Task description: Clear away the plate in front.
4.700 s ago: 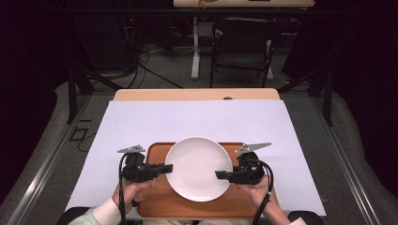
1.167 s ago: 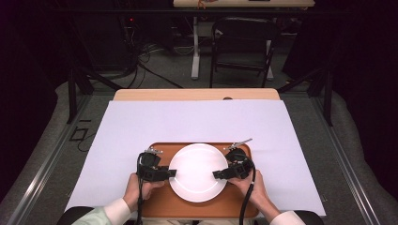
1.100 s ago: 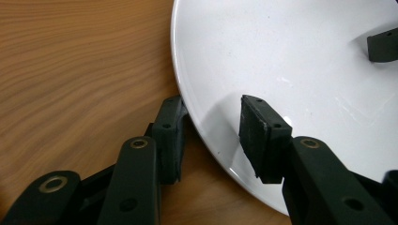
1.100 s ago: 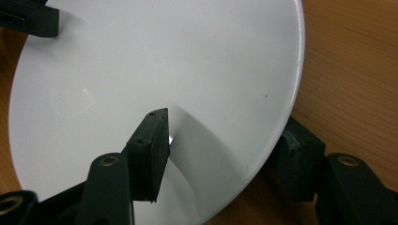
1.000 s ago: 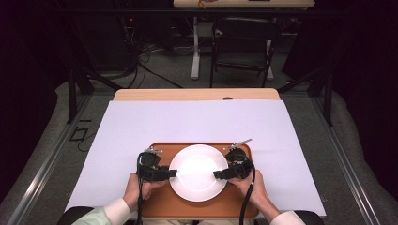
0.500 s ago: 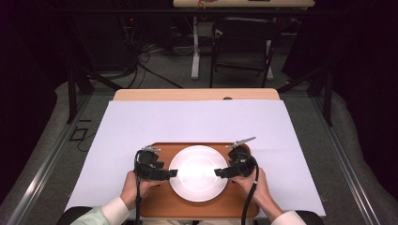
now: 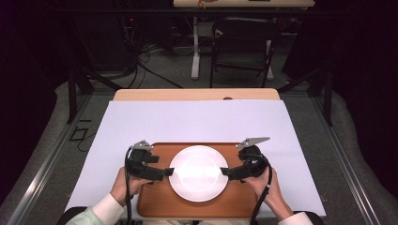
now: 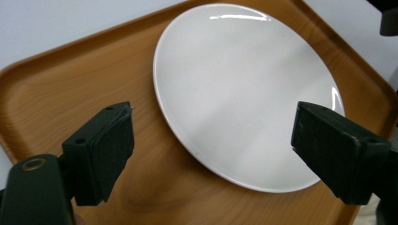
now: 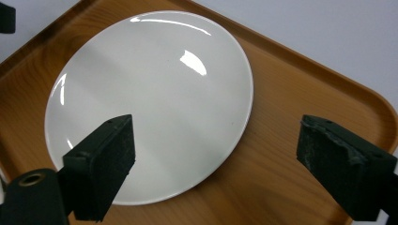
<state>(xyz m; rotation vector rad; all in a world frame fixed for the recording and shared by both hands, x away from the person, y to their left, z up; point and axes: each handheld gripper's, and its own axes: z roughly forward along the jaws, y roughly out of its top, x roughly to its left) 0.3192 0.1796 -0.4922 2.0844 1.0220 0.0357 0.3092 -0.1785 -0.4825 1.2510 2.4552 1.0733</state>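
A round white plate (image 7: 198, 172) lies flat on a wooden tray (image 7: 155, 206) at the near middle of the table. My left gripper (image 7: 168, 172) sits just off the plate's left rim, and my right gripper (image 7: 223, 171) just off its right rim. The two point at each other across the plate. In the left gripper view the gripper (image 8: 213, 126) stands wide open over the plate (image 8: 244, 93) and tray (image 8: 70, 93), gripping nothing. The right gripper (image 9: 218, 136) is likewise wide open above the plate (image 9: 150, 103) and tray (image 9: 291, 93).
A white sheet (image 7: 197, 122) covers the table around the tray, with a strip of bare wood (image 7: 197, 94) at the far edge. A dark chair (image 7: 241, 42) and desk legs stand on the floor beyond the table.
The plate, seen larger and higher 4.7 s ago, now rests on the tray. Over the last second both grippers drew slightly outward from its rim.
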